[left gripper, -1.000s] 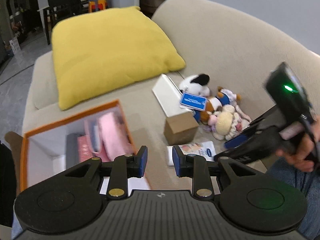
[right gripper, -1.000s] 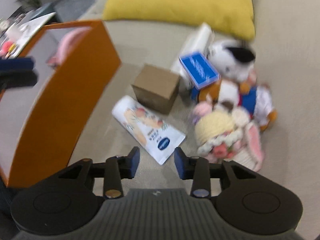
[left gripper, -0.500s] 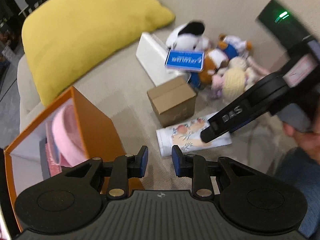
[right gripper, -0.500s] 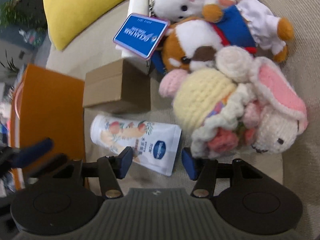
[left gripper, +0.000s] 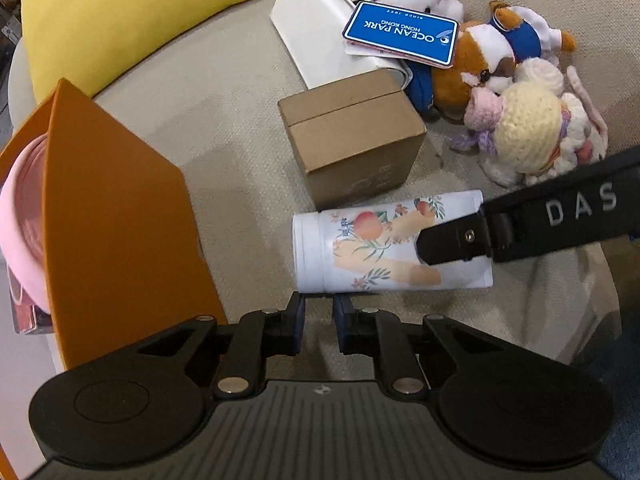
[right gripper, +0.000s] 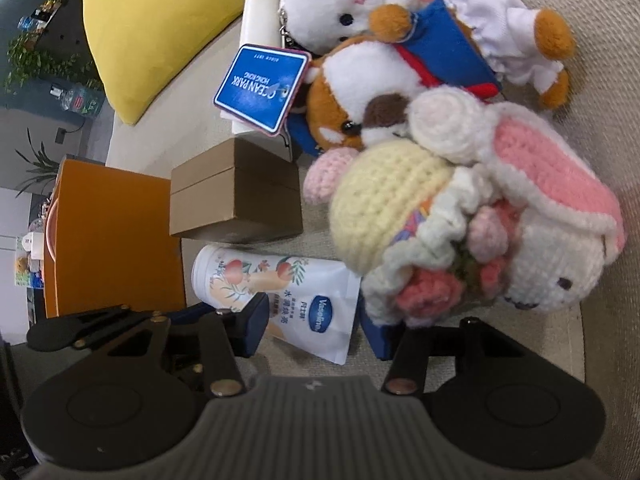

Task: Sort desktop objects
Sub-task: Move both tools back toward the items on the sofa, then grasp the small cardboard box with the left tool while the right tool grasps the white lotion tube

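Observation:
A white lotion tube (left gripper: 360,248) printed with peaches lies on the beige sofa seat, in front of a small cardboard box (left gripper: 352,140). My left gripper (left gripper: 319,304) points down at the tube's cap end. Its jaws are closing and stand almost together, with only cloth between them. My right gripper (right gripper: 314,312) straddles the flat end of the tube (right gripper: 280,284), and its jaws are closing around it. One of its fingers (left gripper: 452,244) lies across the tube in the left wrist view. An orange box (left gripper: 120,220) holding pink things stands to the left.
Behind the cardboard box (right gripper: 236,196) lie a white carton (left gripper: 320,36), a blue card (left gripper: 400,36) and a heap of plush toys. A crocheted doll (right gripper: 400,208) crowds the right gripper's far finger. A yellow cushion (left gripper: 140,12) fills the back left.
Both grippers have come down toward the lotion tube. The left jaws have narrowed. The right gripper has rolled and now has the tube's flat end between its fingers.

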Available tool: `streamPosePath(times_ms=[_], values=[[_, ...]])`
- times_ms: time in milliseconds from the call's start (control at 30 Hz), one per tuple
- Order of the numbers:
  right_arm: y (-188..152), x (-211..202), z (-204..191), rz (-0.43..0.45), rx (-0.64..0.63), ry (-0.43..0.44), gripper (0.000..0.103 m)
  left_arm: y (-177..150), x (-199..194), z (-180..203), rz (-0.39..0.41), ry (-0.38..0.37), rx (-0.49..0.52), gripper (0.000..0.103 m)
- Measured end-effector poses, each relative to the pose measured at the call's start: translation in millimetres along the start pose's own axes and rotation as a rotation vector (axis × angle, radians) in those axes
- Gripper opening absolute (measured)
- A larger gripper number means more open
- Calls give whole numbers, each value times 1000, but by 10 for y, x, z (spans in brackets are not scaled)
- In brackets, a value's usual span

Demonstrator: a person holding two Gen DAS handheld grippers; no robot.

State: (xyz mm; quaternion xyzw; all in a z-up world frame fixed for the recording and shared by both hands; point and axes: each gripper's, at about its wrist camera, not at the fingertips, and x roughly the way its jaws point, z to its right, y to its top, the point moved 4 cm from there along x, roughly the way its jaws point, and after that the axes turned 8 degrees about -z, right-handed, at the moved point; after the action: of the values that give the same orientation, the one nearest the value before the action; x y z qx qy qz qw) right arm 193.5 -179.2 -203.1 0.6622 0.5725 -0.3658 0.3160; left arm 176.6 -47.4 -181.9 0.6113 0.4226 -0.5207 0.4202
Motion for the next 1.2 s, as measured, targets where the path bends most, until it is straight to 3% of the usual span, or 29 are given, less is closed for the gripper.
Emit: streamPosePath(times_ms=[200,500,733,933,1133,1200], values=[[-27,-24,15,10,-1,35,25,-44,3,-61,3,-25,6,16],[-115,-222,33,93,-11,129,5,-160,-168,-110,38,-21,20,16],[-186,-363,-127,163,-81,164,2,-219,-498,-166,100,-29,35,16],[-119,-573,-373,188,-170,126,0,-132,-627,-179,142,-51,33,16],[-139,-600,-723,212,-297,-41,0,-150,-713,-227,173,-86,17,16],[-109,-541,-773,195,-311,-61,2,-172,-759,-247,182,-94,17,16]])
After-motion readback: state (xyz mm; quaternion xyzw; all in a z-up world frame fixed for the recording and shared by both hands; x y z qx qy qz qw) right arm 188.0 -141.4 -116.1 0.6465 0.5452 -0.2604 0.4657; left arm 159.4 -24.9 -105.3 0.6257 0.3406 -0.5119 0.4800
